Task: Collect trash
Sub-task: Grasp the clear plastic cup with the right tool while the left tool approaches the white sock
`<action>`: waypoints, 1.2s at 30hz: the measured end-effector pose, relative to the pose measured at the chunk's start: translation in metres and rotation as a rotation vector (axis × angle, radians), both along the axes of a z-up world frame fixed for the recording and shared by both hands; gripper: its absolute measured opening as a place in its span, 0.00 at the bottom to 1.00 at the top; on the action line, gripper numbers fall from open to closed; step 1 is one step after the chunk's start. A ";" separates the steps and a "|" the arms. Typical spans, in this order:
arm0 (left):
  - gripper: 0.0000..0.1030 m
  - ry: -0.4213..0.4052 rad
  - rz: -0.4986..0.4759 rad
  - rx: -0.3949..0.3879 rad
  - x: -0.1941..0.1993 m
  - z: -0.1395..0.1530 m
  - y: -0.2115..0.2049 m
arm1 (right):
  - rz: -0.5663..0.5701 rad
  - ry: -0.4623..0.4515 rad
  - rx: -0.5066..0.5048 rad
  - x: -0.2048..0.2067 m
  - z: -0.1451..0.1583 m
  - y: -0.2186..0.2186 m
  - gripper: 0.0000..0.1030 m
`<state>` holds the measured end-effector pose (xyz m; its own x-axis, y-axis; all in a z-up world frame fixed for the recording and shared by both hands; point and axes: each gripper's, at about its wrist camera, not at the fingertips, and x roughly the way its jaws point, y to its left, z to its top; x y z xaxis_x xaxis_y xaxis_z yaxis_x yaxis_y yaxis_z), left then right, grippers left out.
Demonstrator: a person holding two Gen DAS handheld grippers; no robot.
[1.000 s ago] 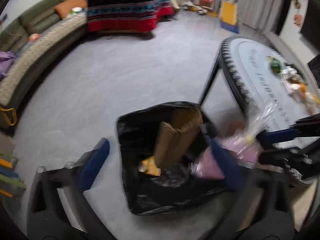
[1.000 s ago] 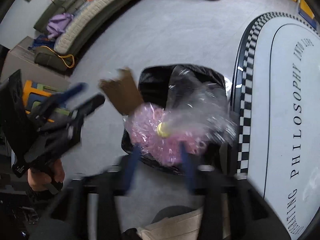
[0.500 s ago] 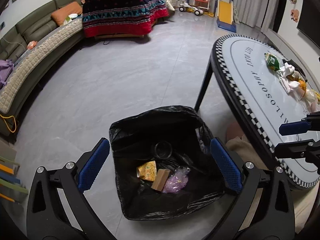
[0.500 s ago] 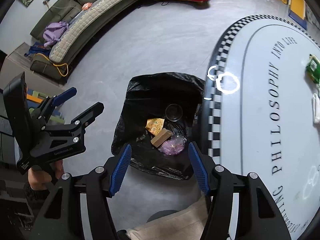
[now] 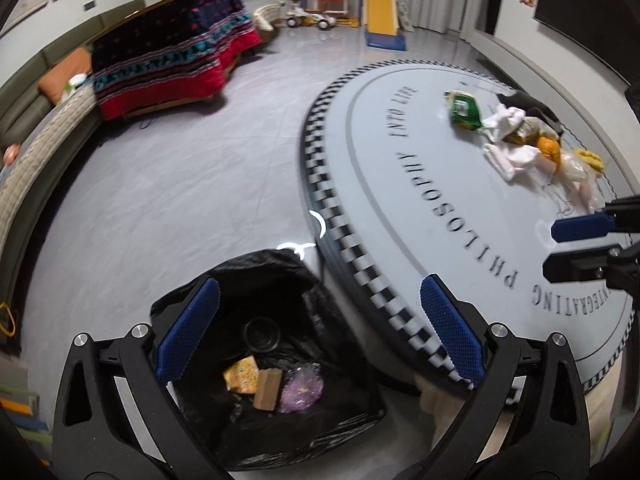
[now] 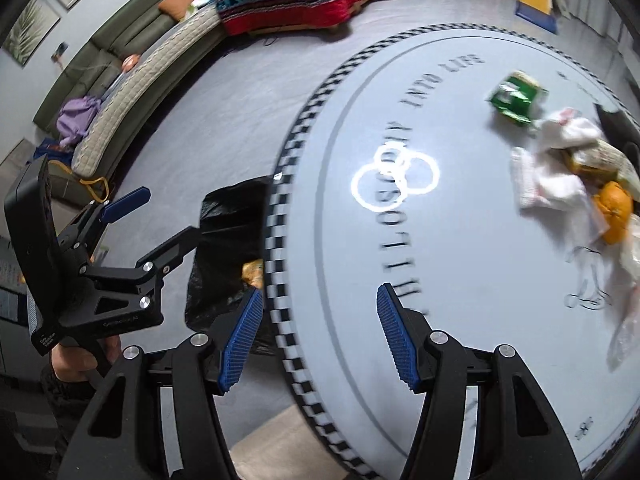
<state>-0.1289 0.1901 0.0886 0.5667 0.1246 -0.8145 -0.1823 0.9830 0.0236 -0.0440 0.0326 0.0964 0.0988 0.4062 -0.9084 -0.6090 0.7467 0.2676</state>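
Observation:
A black trash bag [image 5: 224, 304] stands open on the floor beside the round table [image 5: 400, 184]. In it lie a yellow wrapper [image 5: 241, 374], a brown cardboard piece [image 5: 267, 395], a pink plastic wad [image 5: 301, 387] and a dark round lid [image 5: 262, 334]. On the table's far right lies a trash pile: a green packet [image 6: 514, 96], white tissues [image 6: 548, 172], an orange peel [image 6: 614, 212] and clear plastic [image 6: 624, 320]. My left gripper [image 5: 316, 328] is open and empty above the bag. My right gripper [image 6: 320, 336] is open and empty over the table edge.
A curved grey sofa [image 5: 36, 152] lines the left wall. A low table under a red patterned blanket [image 5: 168, 64] stands at the back. Children's toys and a yellow slide [image 5: 382, 16] stand at the far wall. Grey floor lies between them.
The pink plastic and the cardboard dropped from the grippers into the bag. Both grippers have since opened and swung right, from the bag toward the table.

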 end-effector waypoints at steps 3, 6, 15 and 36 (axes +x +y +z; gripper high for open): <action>0.94 0.004 -0.056 -0.004 0.021 0.001 -0.023 | -0.047 -0.001 -0.003 0.019 0.000 -0.025 0.59; 0.94 0.008 -0.111 -0.004 0.045 0.001 -0.046 | -0.089 -0.005 -0.015 0.039 0.001 -0.045 0.59; 0.94 0.015 -0.259 -0.041 0.108 -0.003 -0.105 | -0.176 -0.027 -0.053 0.102 0.003 -0.100 0.59; 0.94 0.092 -0.448 -0.052 0.208 -0.045 -0.173 | -0.102 0.013 -0.198 0.191 -0.063 -0.113 0.45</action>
